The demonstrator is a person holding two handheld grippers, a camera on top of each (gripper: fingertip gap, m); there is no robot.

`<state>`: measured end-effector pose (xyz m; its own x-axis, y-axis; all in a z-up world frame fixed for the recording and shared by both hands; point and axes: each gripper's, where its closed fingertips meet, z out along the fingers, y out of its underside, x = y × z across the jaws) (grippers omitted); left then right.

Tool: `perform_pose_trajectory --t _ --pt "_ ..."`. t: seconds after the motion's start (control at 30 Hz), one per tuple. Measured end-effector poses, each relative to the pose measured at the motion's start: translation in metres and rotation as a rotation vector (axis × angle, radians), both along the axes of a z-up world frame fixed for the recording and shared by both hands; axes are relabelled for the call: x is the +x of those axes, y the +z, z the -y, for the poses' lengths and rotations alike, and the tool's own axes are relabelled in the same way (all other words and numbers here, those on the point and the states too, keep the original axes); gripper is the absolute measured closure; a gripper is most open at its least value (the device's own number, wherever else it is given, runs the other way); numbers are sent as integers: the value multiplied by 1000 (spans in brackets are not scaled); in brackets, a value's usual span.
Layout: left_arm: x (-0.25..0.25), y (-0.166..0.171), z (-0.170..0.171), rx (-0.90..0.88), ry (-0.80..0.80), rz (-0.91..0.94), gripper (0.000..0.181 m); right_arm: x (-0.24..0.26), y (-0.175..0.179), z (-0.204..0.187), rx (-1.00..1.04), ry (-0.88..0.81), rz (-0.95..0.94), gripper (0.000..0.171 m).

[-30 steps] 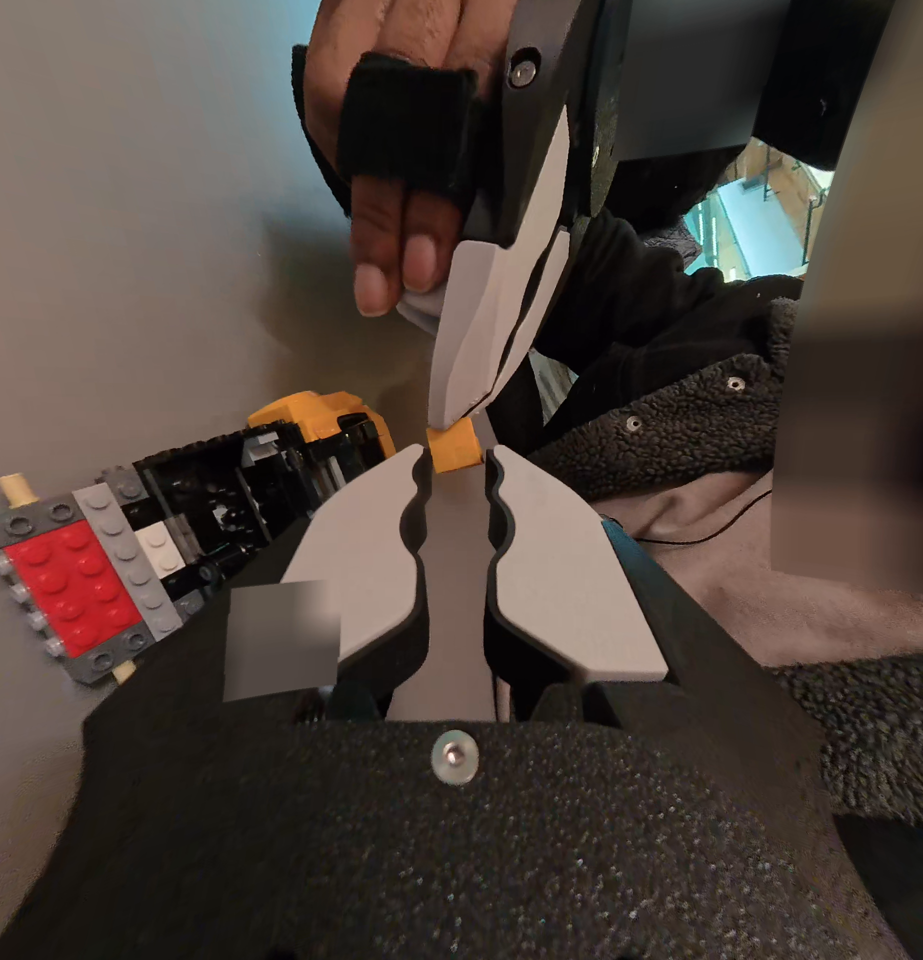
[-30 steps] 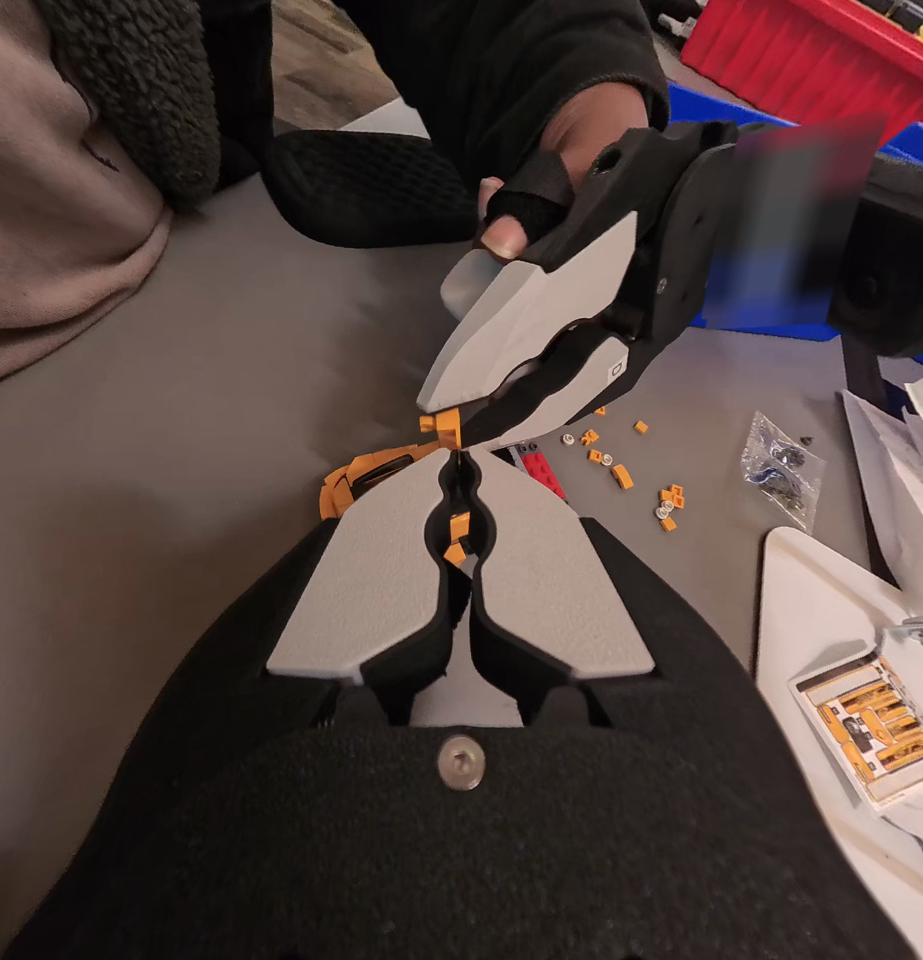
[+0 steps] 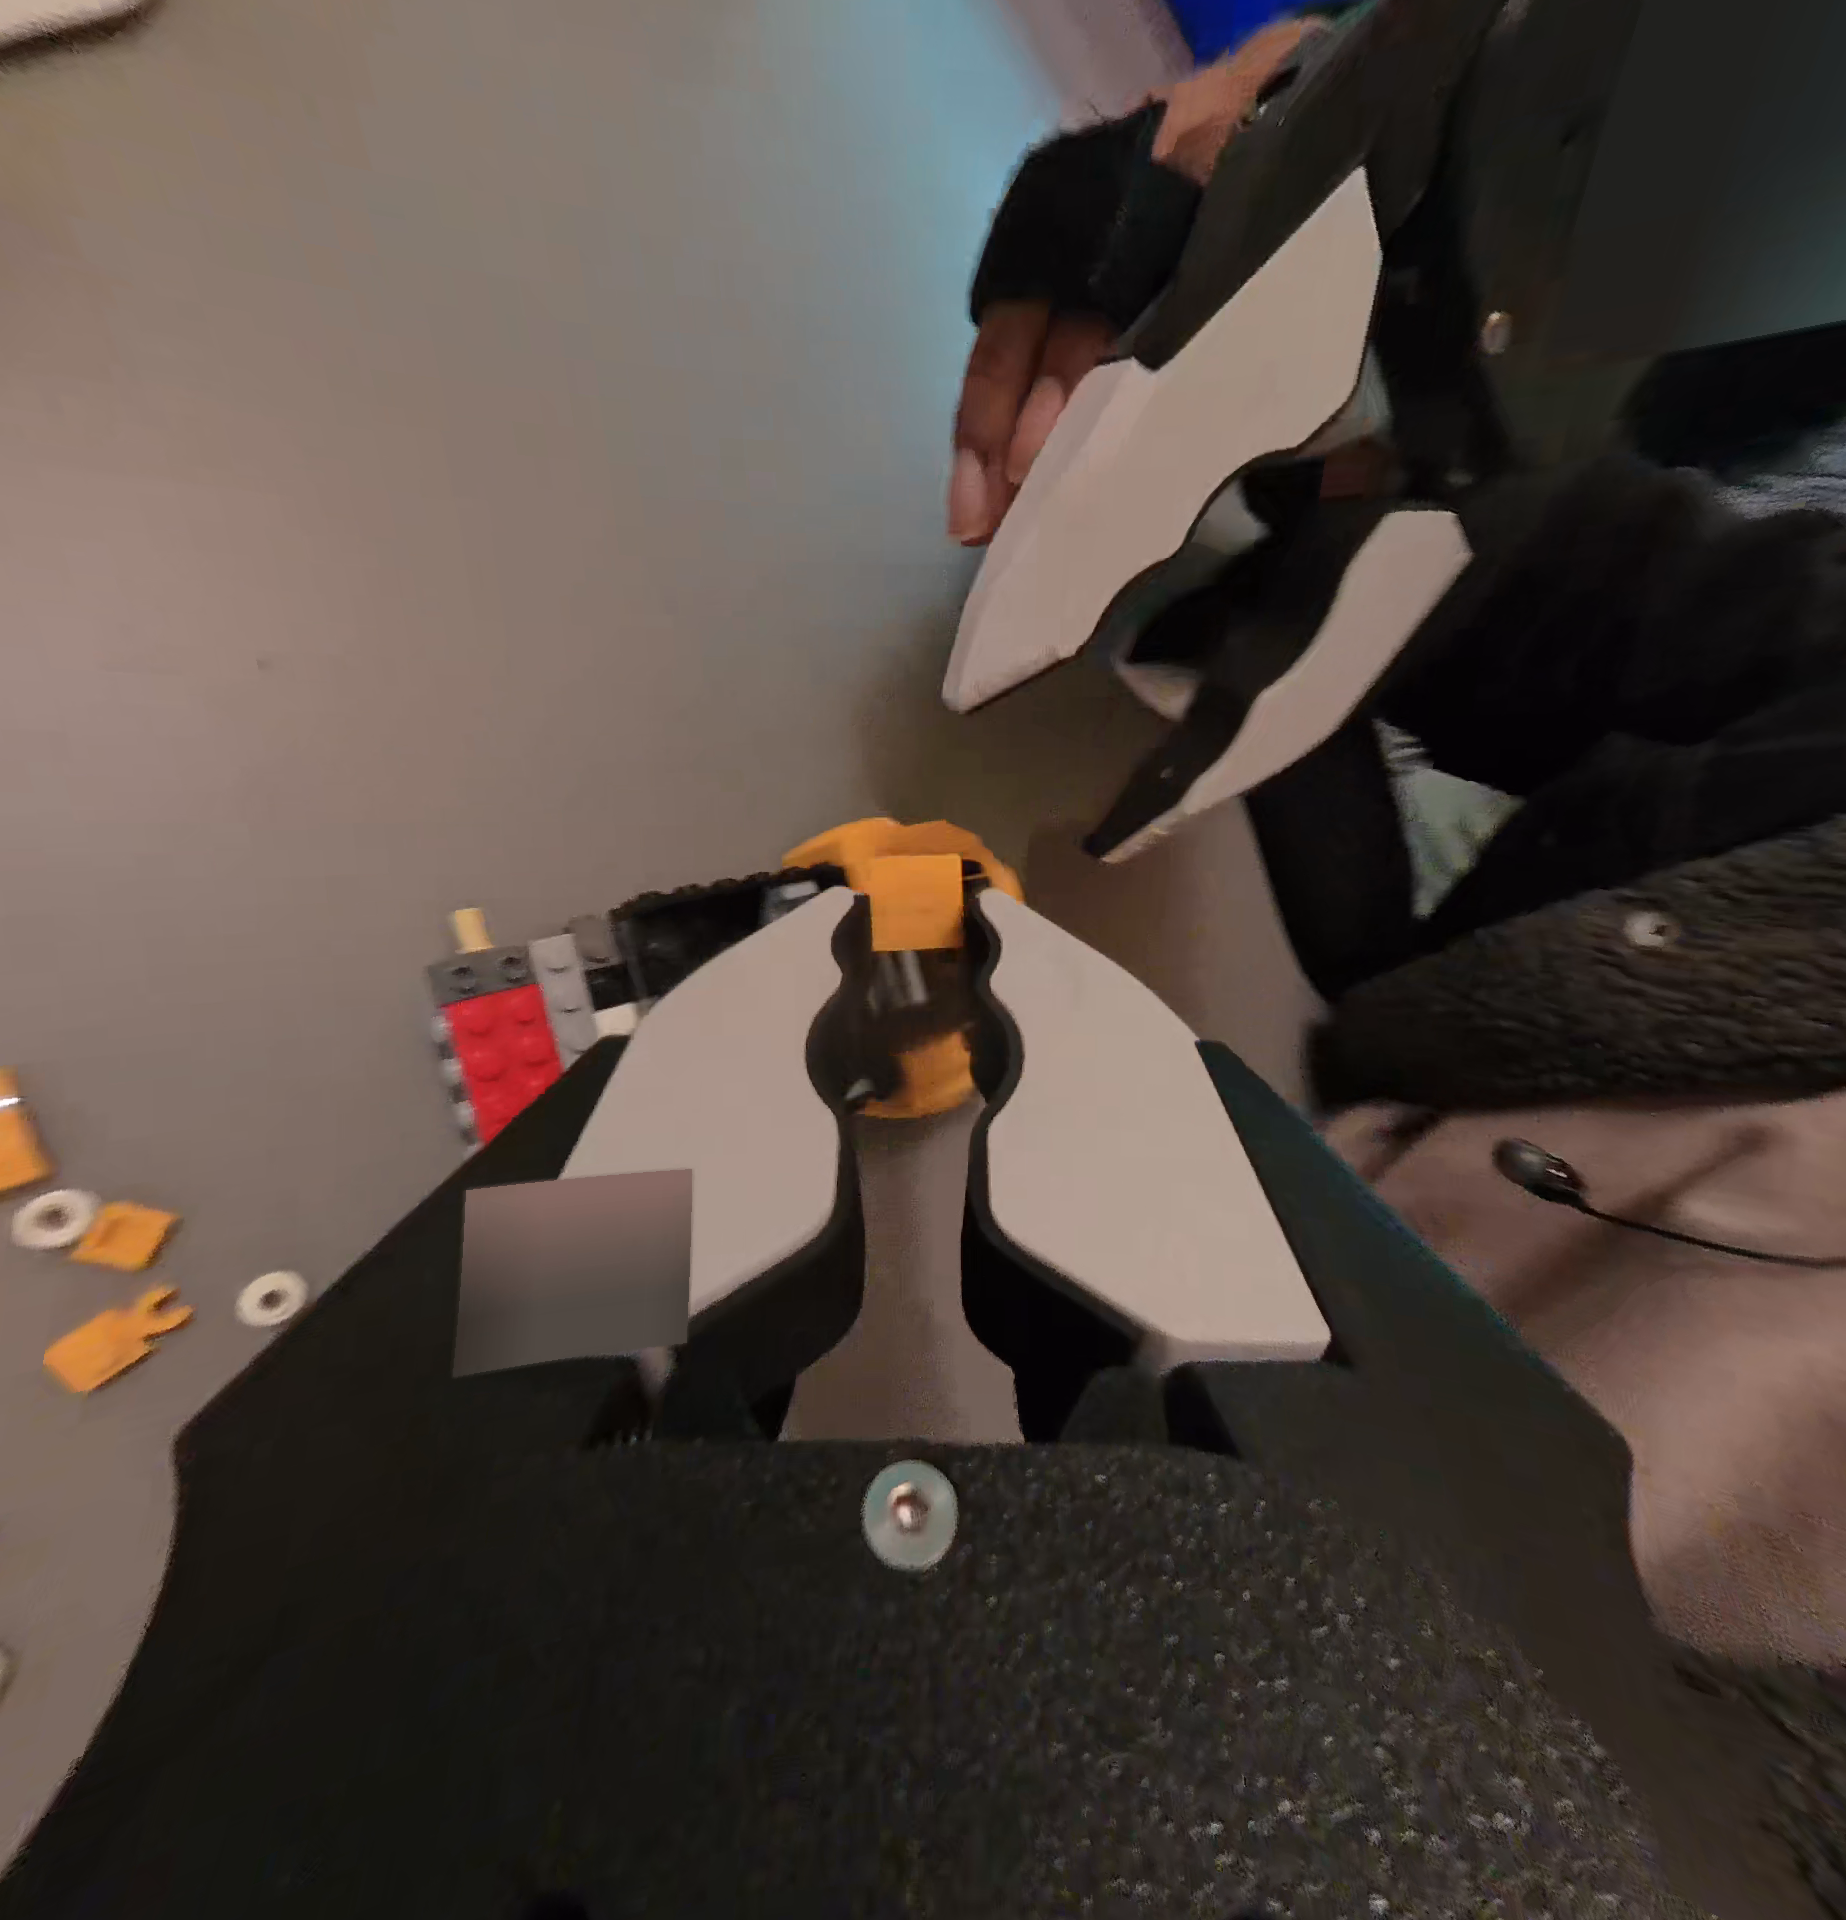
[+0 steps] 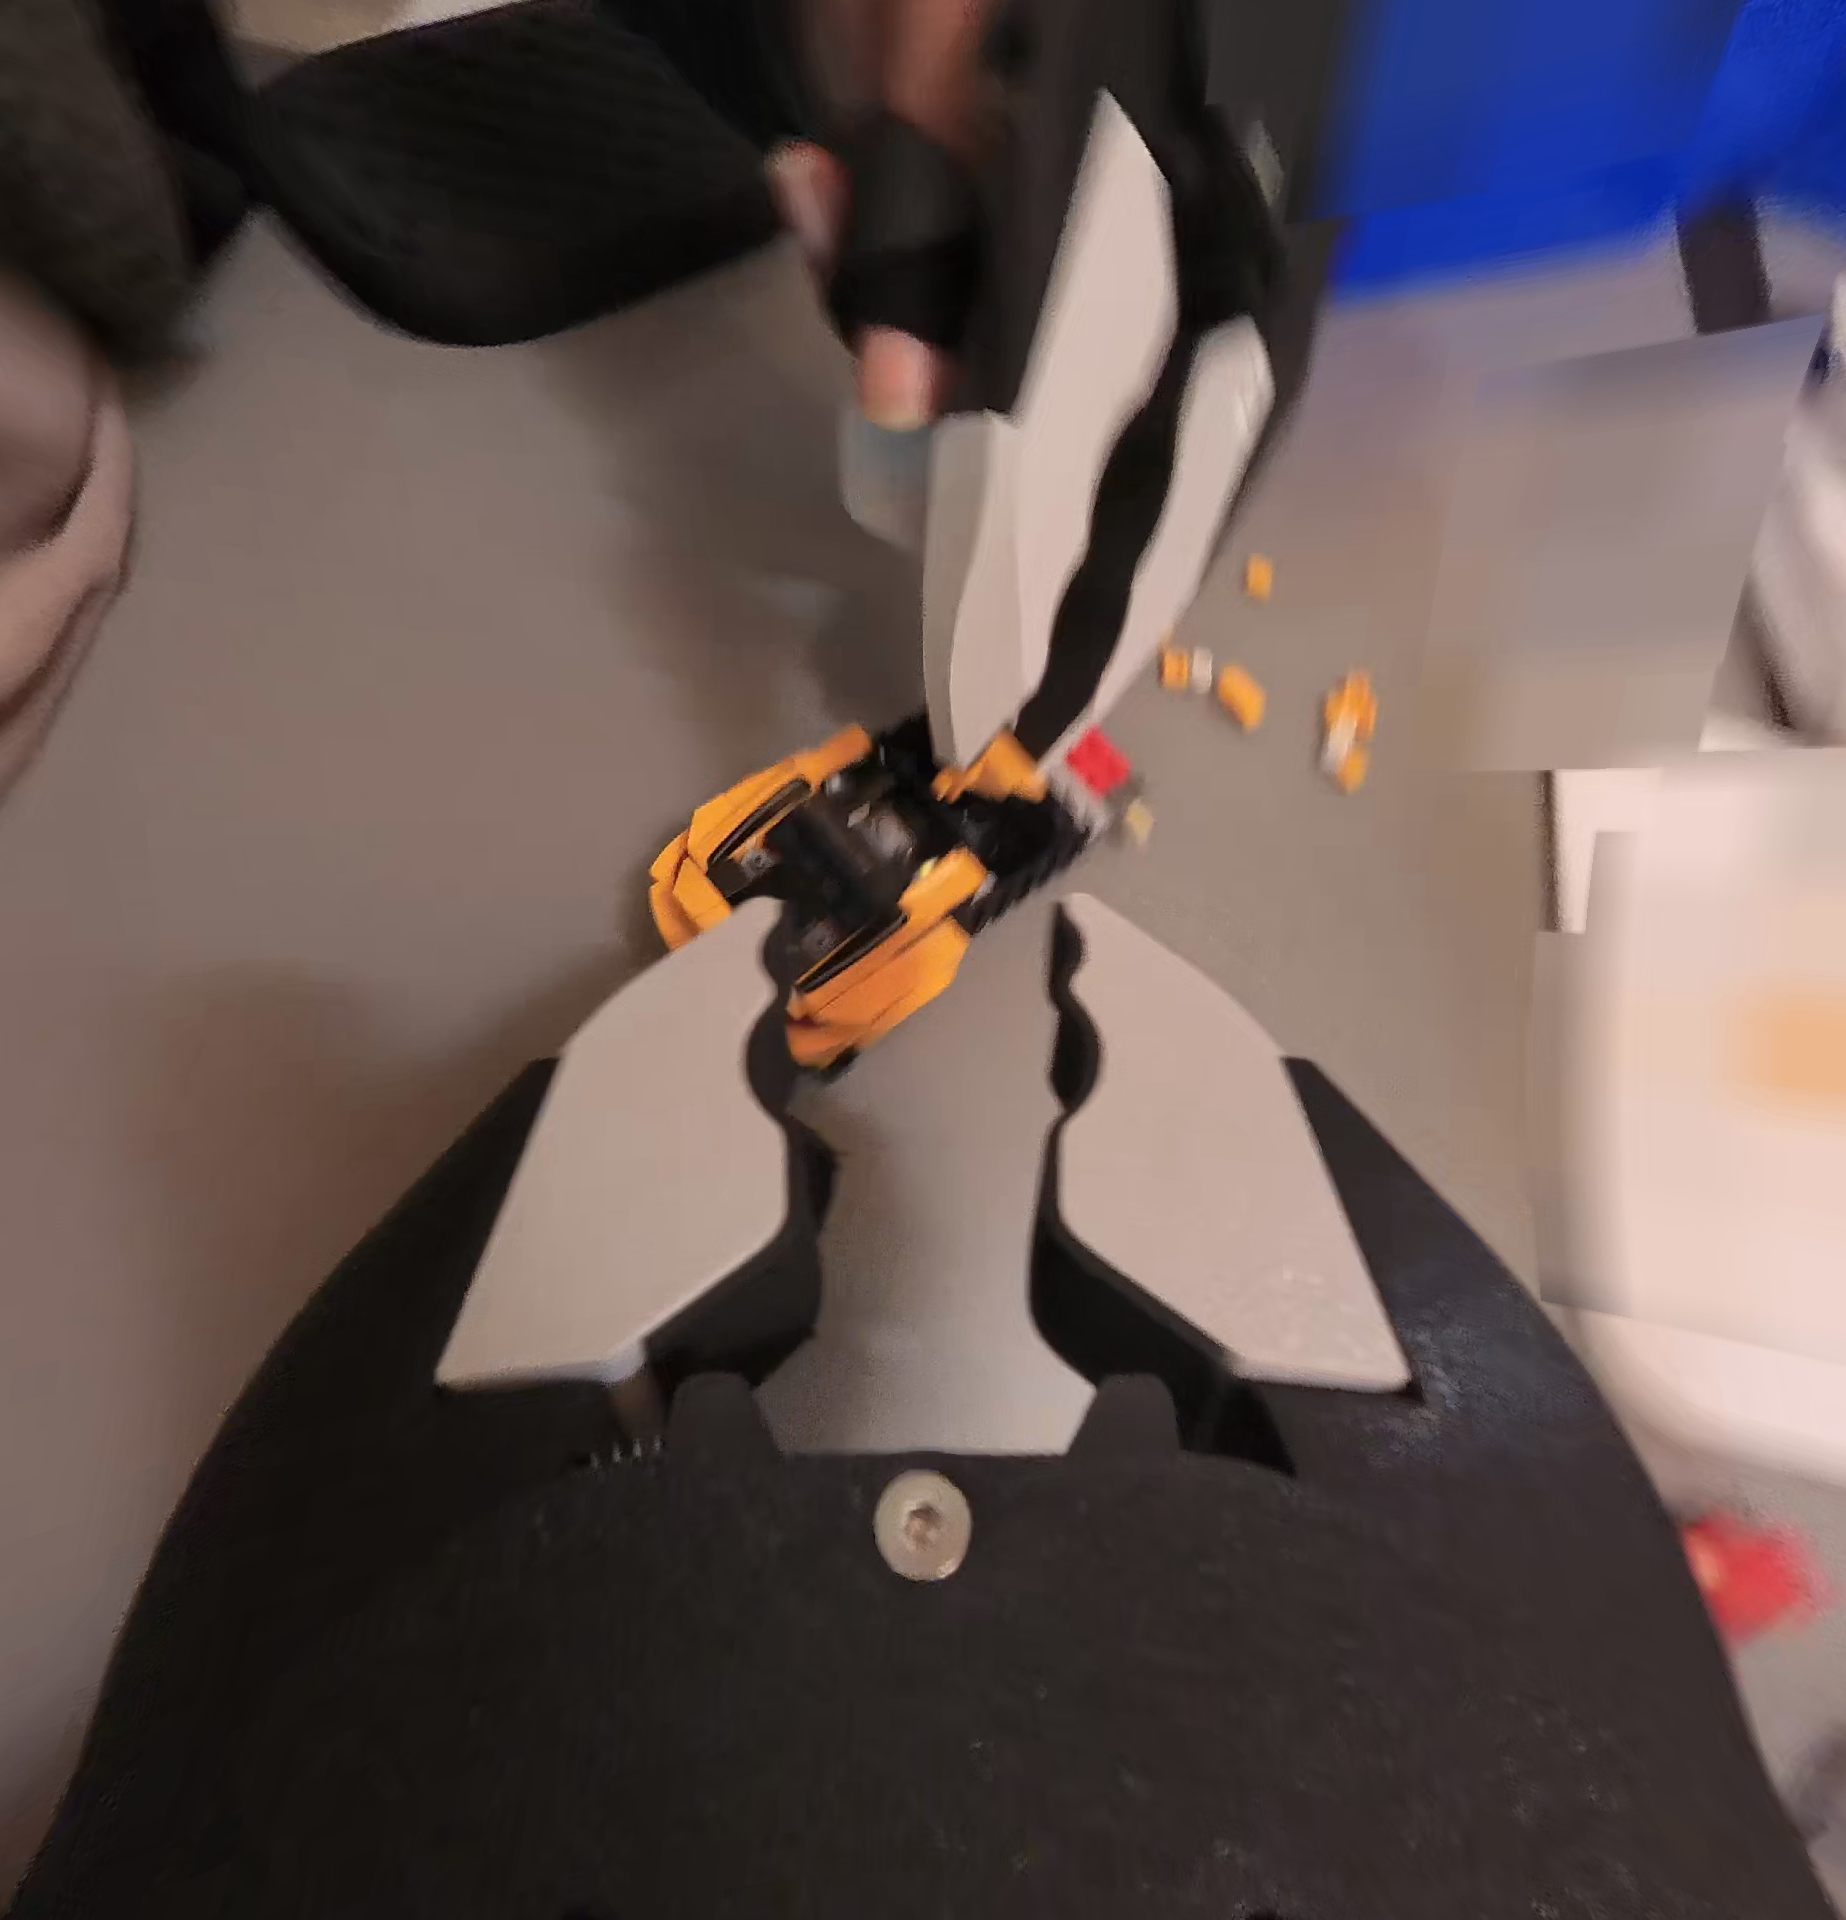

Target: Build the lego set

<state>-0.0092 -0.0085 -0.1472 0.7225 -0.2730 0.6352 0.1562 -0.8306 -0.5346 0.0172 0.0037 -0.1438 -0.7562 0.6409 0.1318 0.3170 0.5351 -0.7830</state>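
The left gripper [image 3: 914, 902] is nearly closed on a small orange brick [image 3: 906, 902], pinched at the very tips of its fingers [image 3: 732, 1081]. In the right wrist view the same gripper [image 4: 1002, 750] comes down from above, its tips and the brick meeting the top of the car model [image 4: 857, 862].

The car model, orange and black with a red and grey rear section [image 3: 505, 1049], lies on the grey tabletop [image 3: 431, 520]. In the left wrist view it sits directly behind and under the left gripper's tips.

The right gripper [image 4: 914, 914] is wide open and holds nothing. Its left finger [image 4: 649, 1143] lies just beside the car's orange nose; whether it touches cannot be told, as this view is blurred. Its right finger is apart from the car. In the left wrist view the right gripper [image 3: 1033, 769] hangs above and right of the car, clear of it.

Loose orange bricks [image 3: 119, 1340] and small silver rings [image 3: 271, 1299] lie on the tabletop left of the car in the left wrist view; more orange bricks [image 4: 1241, 694] show beyond the car in the right wrist view. A hand in a black fingerless glove [image 3: 1064, 312] grips the right gripper.
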Motion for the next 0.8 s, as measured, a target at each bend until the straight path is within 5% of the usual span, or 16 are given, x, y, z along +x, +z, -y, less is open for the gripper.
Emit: perform_pose_trajectory --t 0.03,0.2,0.33,0.8 --pt "-3 -3 -1 13 19 -51 165 4 -7 -1 -17 -71 34 114" --pt "0 -13 -2 36 56 -176 165 23 -36 10 -174 -454 164 92" --pt "4 -18 0 42 61 -222 165 22 -47 13 -143 -615 144 93" --pt "7 -21 8 29 80 -244 165 9 -59 24 -171 -647 159 91"
